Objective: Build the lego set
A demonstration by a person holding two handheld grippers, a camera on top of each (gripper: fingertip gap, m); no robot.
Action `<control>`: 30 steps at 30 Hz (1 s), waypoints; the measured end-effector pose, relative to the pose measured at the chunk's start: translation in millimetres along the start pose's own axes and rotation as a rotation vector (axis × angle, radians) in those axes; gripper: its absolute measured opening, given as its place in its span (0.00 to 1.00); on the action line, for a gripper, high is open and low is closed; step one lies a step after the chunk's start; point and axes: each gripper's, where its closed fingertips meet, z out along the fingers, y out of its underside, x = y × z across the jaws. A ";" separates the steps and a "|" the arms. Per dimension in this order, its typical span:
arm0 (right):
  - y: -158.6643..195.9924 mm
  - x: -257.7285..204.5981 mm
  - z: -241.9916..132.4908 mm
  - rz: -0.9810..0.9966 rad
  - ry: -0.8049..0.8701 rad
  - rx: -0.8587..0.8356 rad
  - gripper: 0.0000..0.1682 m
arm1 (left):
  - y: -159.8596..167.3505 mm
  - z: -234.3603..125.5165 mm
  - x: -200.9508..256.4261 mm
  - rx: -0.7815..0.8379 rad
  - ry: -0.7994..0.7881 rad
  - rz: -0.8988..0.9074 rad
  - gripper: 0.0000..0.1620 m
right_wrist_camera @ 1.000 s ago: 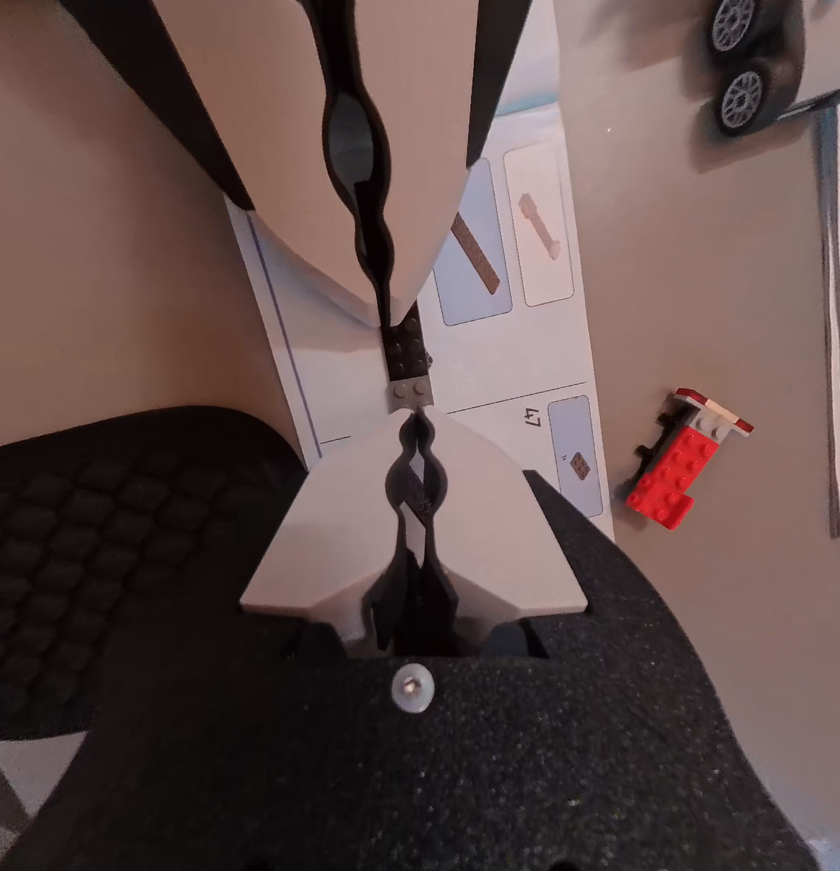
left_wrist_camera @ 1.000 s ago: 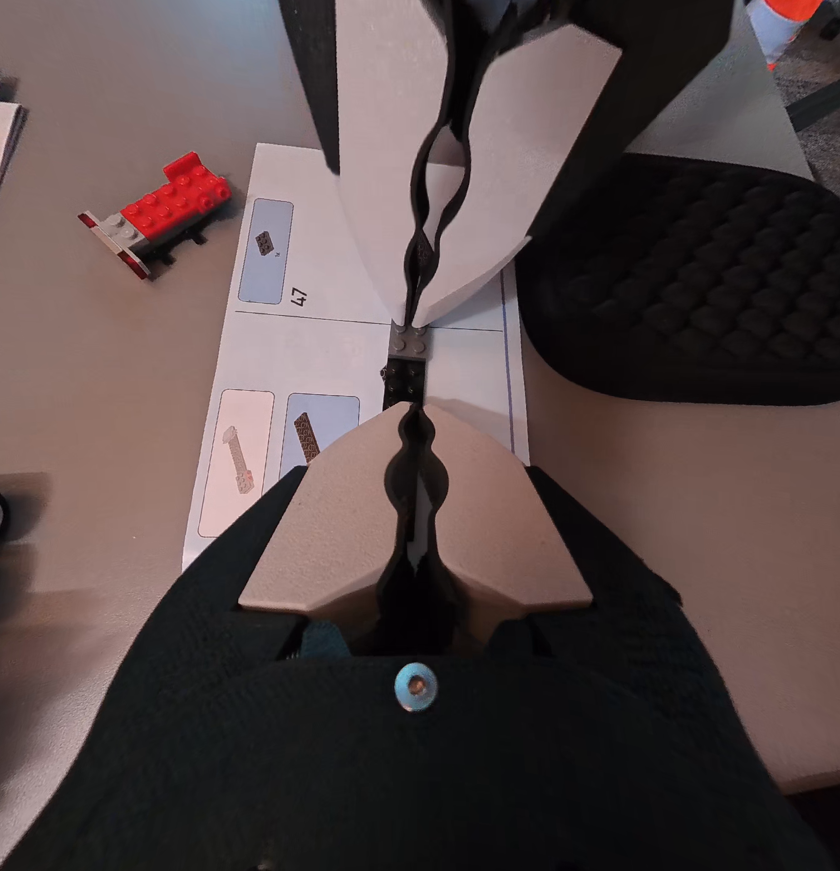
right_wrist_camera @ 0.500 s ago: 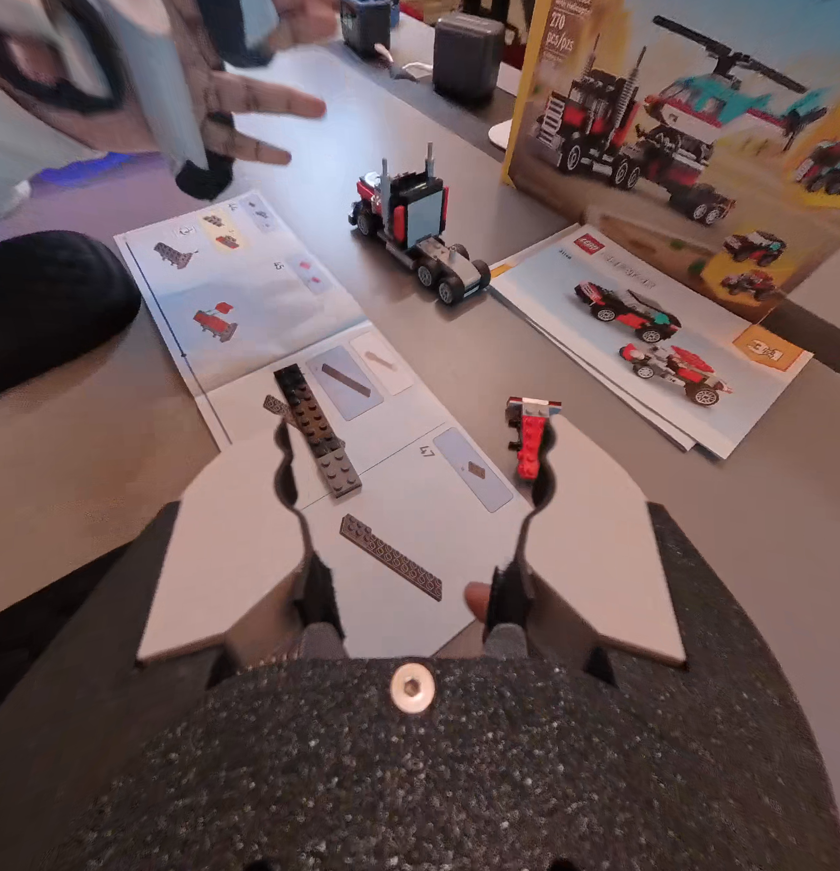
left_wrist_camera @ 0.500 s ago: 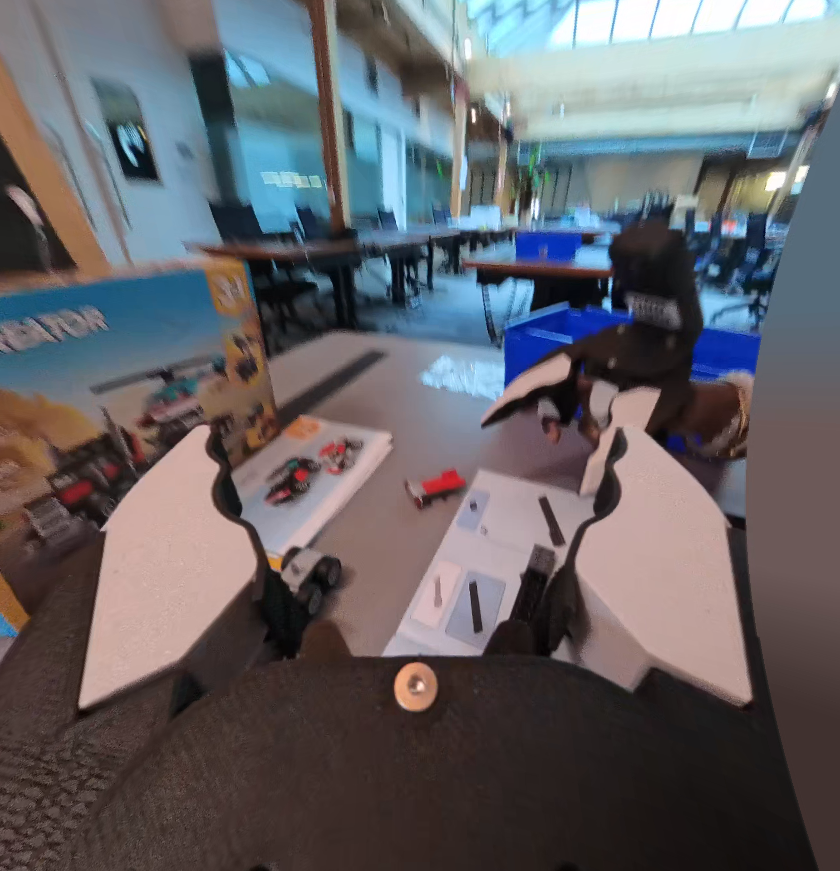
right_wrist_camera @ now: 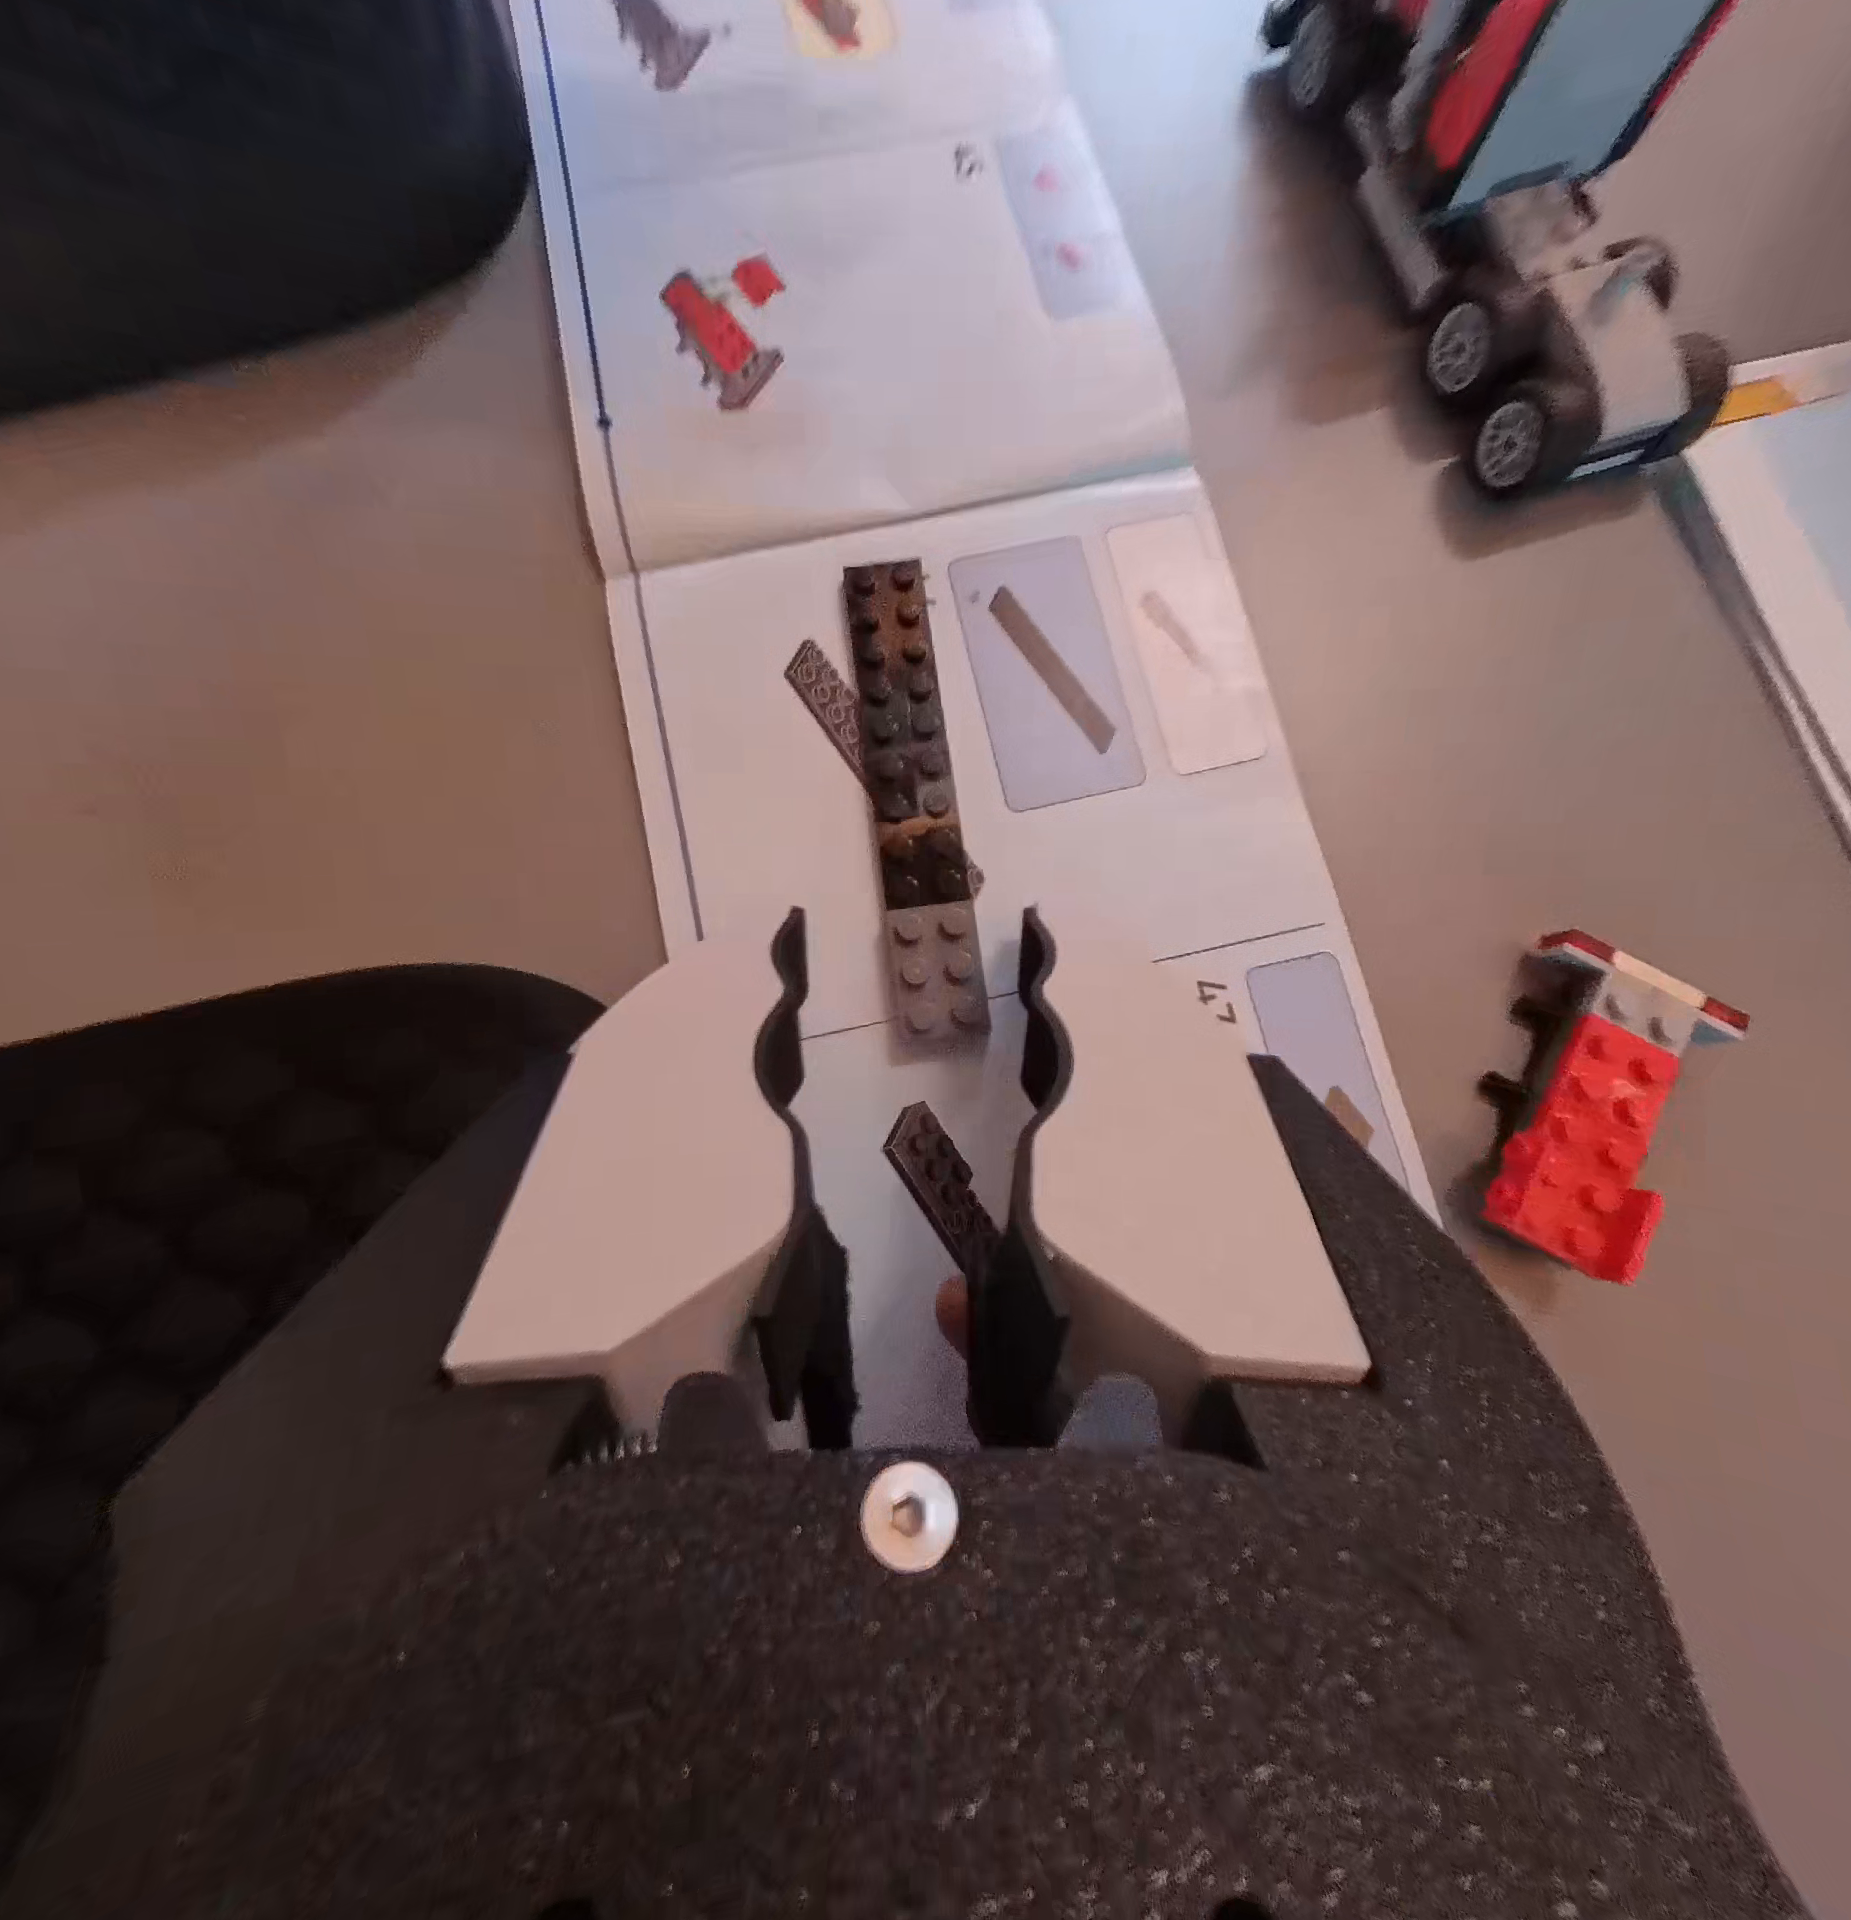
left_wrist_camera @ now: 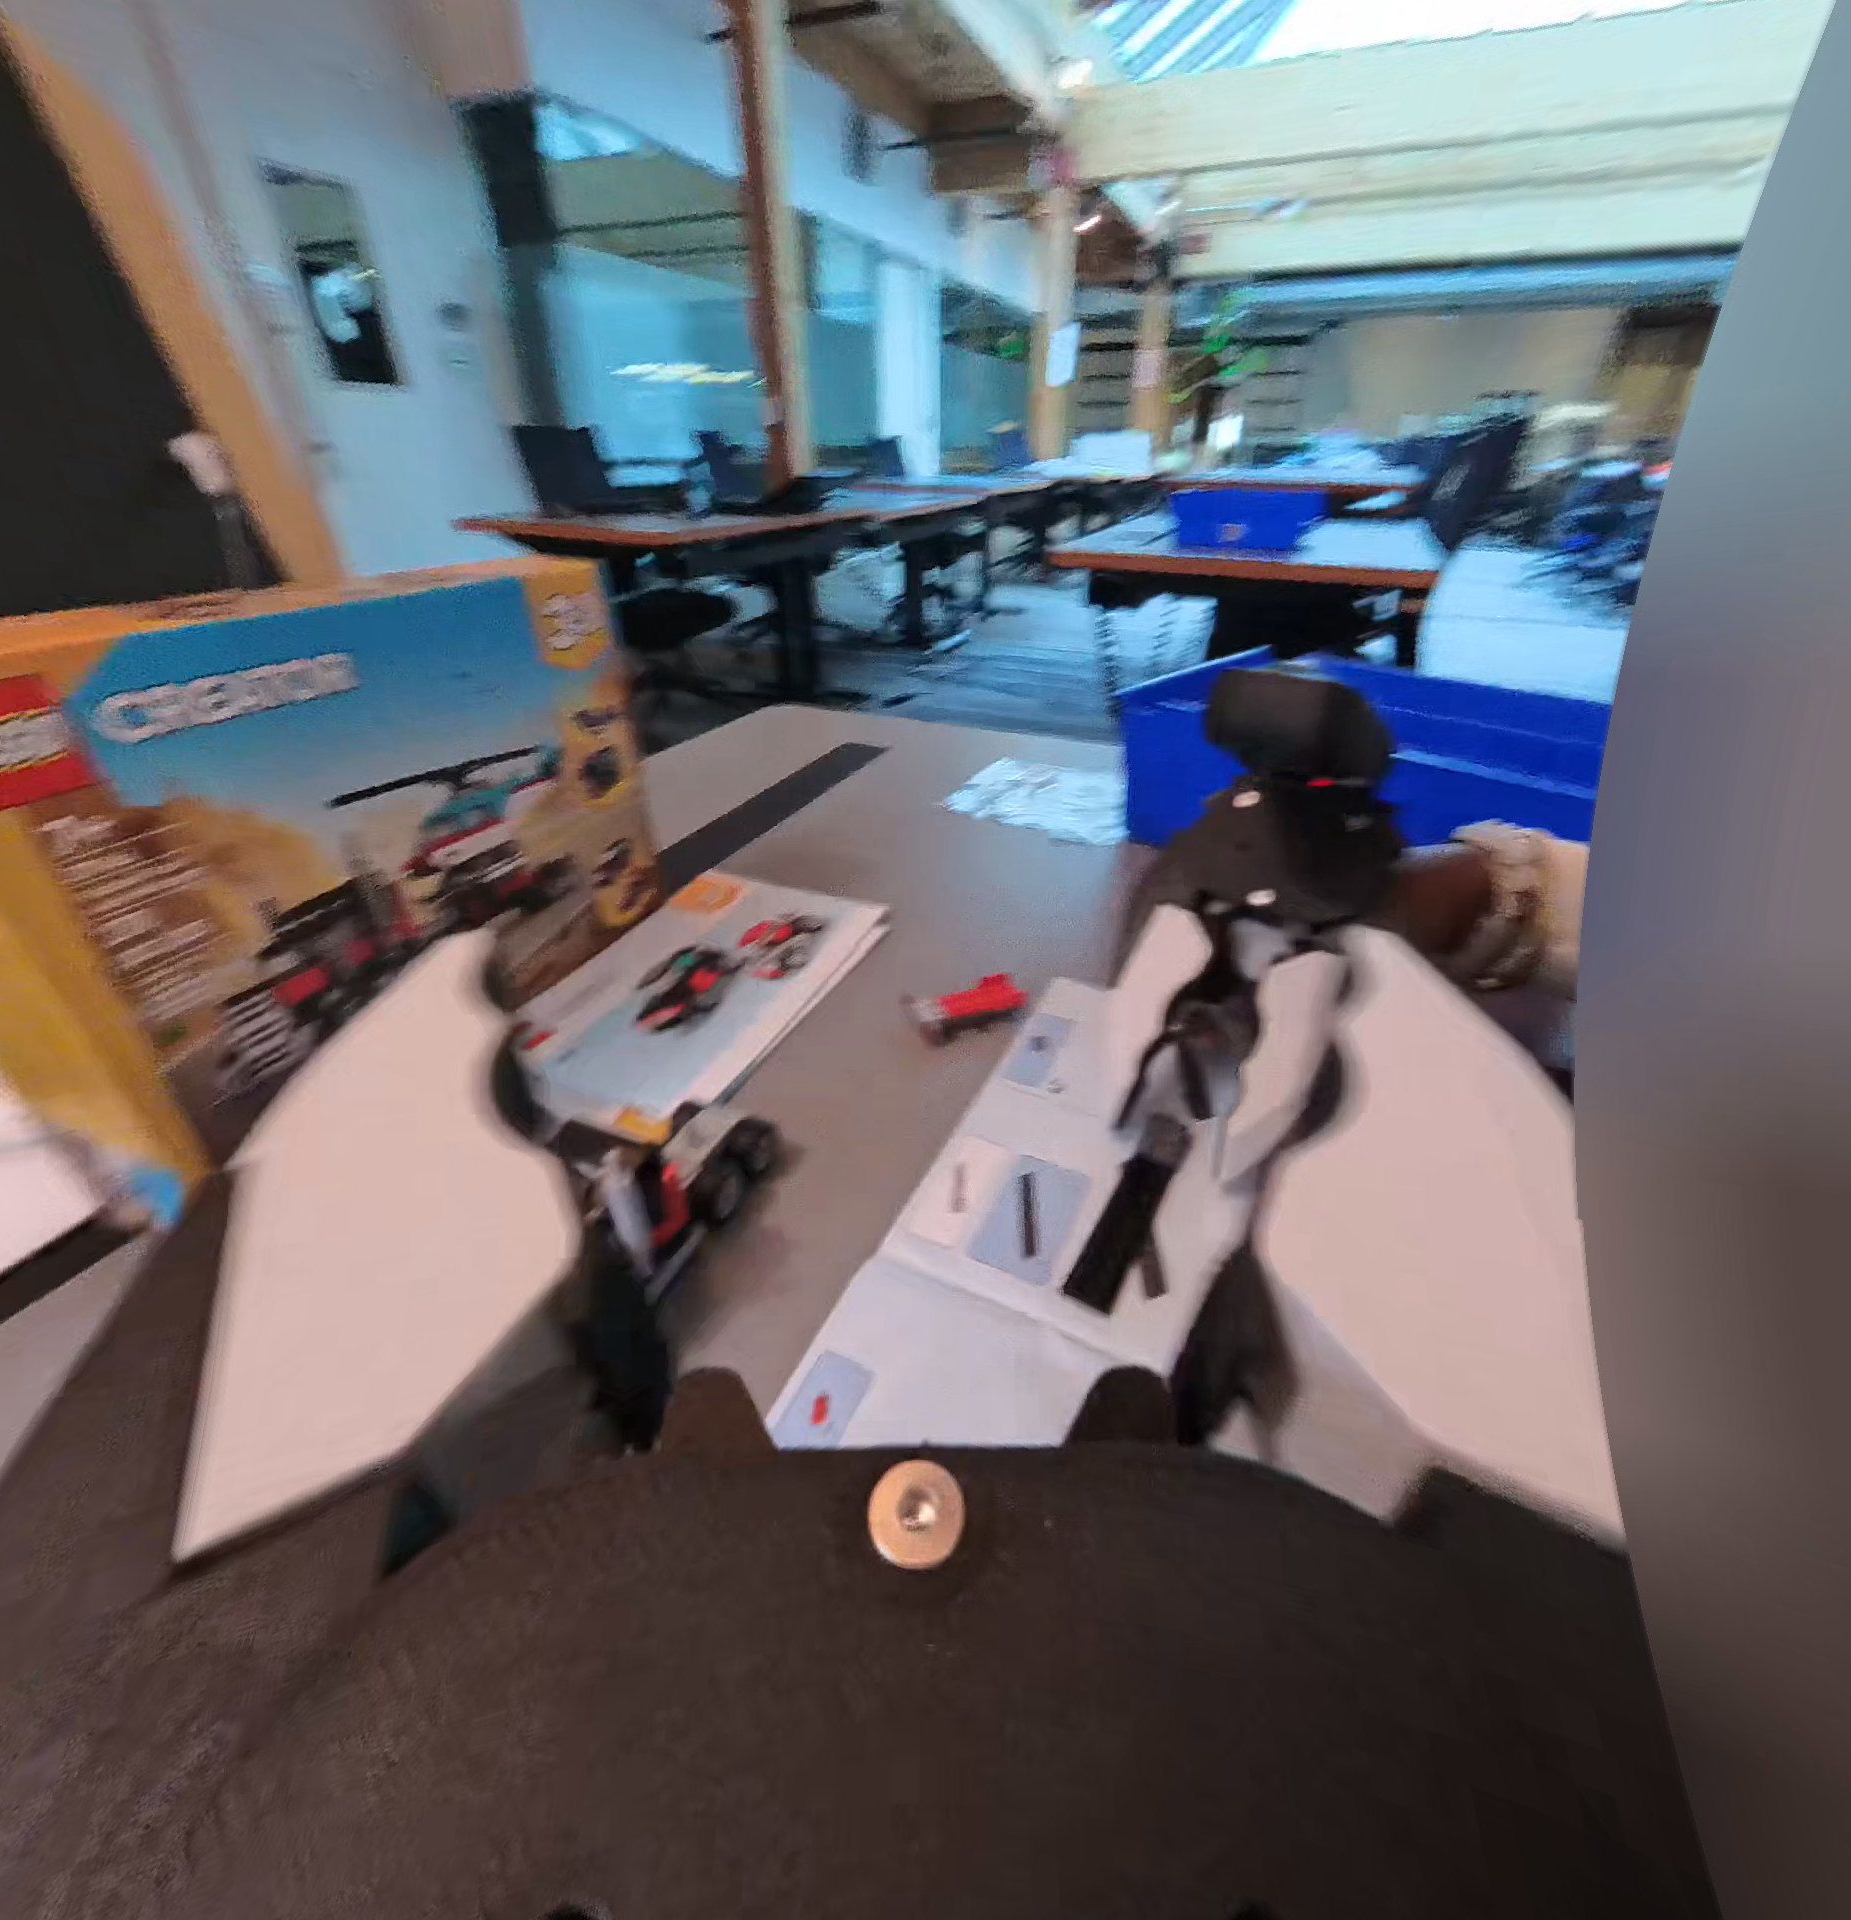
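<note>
On the grey table (right_wrist_camera: 277,665), seen left to right from the right wrist view, a black quilted pad (right_wrist_camera: 100,1174) lies at the near left. Beside it spreads the open white instruction booklet (right_wrist_camera: 879,447). A long assembly of black studded plates with a grey two-by-three plate at its near end (right_wrist_camera: 905,769) rests flat on the booklet's page, its grey end between the fingertips of the right gripper (right_wrist_camera: 908,956). That gripper's white fingers (right_wrist_camera: 640,1164) stand apart, holding nothing. A thin dark grey studded strip (right_wrist_camera: 936,1174) lies loose on the page between them, and another such strip (right_wrist_camera: 825,696) pokes out from under the black assembly's left side. Farther right sits a small red brick block with grey and white parts (right_wrist_camera: 1586,1122), well apart from the booklet. A partly built red, grey and black truck on wheels (right_wrist_camera: 1503,270) stands at the far right.

From the blurred left wrist view, the left gripper (left_wrist_camera: 900,1039) is spread wide and empty above the table, with the colourful cardboard set box (left_wrist_camera: 308,831) upright at its left.
</note>
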 end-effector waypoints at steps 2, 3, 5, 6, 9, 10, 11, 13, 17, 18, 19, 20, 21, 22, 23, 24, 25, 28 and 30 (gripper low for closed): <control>2.8 0.6 4.6 -0.022 0.002 -0.027 0.19 | 12.8 -0.8 -9.8 -0.085 -0.076 0.045 0.90; 0.9 0.0 5.2 -0.028 -0.004 -0.016 0.15 | 15.5 -2.4 -11.2 -0.103 -0.090 0.078 0.90; 1.0 -0.9 5.8 -0.039 -0.015 -0.015 0.10 | 10.4 -8.7 -7.7 -0.074 -0.080 0.146 0.42; 1.4 0.6 5.3 -0.042 -0.008 -0.014 0.10 | 7.8 -13.7 -1.0 -0.059 -0.038 0.172 0.01; 1.6 17.9 -3.0 0.000 0.082 0.018 0.10 | 11.3 -19.2 10.7 -0.088 0.056 0.039 0.00; 1.2 26.2 -7.8 0.031 0.113 0.039 0.10 | 17.1 -20.0 12.3 -0.116 0.071 0.007 0.00; 2.2 36.7 -12.9 0.070 0.151 0.050 0.10 | 24.0 -20.6 10.6 -0.144 0.061 -0.010 0.03; 8.7 56.2 -19.9 0.137 0.200 0.040 0.10 | 39.3 -20.6 3.2 -0.192 0.004 -0.023 0.31; 15.4 78.5 -19.7 0.178 0.216 -0.016 0.10 | 68.0 -16.7 1.3 -0.311 -0.044 -0.106 0.85; 17.1 84.9 -19.8 0.179 0.231 -0.035 0.10 | 73.3 -16.5 3.4 -0.342 -0.039 -0.098 0.87; 19.1 92.1 -20.5 0.183 0.252 -0.052 0.10 | 77.4 -16.5 4.7 -0.363 -0.038 -0.073 0.87; 21.2 99.3 -21.4 0.185 0.276 -0.063 0.10 | 80.6 -16.7 5.1 -0.381 -0.040 -0.042 0.87; 23.1 105.6 -22.4 0.180 0.296 -0.069 0.10 | 83.8 -17.0 4.5 -0.399 -0.044 -0.017 0.87; 24.7 109.7 -24.0 0.169 0.309 -0.068 0.10 | 86.5 -17.1 3.5 -0.413 -0.047 -0.001 0.87; 25.5 111.9 -27.2 0.163 0.323 -0.057 0.13 | 88.4 -16.7 3.1 -0.420 -0.043 0.006 0.86; 25.2 112.3 -32.8 0.173 0.338 -0.035 0.18 | 89.8 -16.1 4.1 -0.421 -0.030 0.006 0.81; 24.0 110.5 -39.7 0.194 0.347 -0.003 0.23 | 90.9 -15.5 6.2 -0.423 -0.010 0.003 0.73; 21.3 90.5 -60.8 0.283 0.322 0.117 0.30 | 94.2 -12.3 16.3 -0.443 0.066 0.013 0.51; 26.9 70.6 -66.2 0.350 0.273 0.147 0.32 | 97.9 -6.4 21.8 -0.459 0.099 0.027 0.43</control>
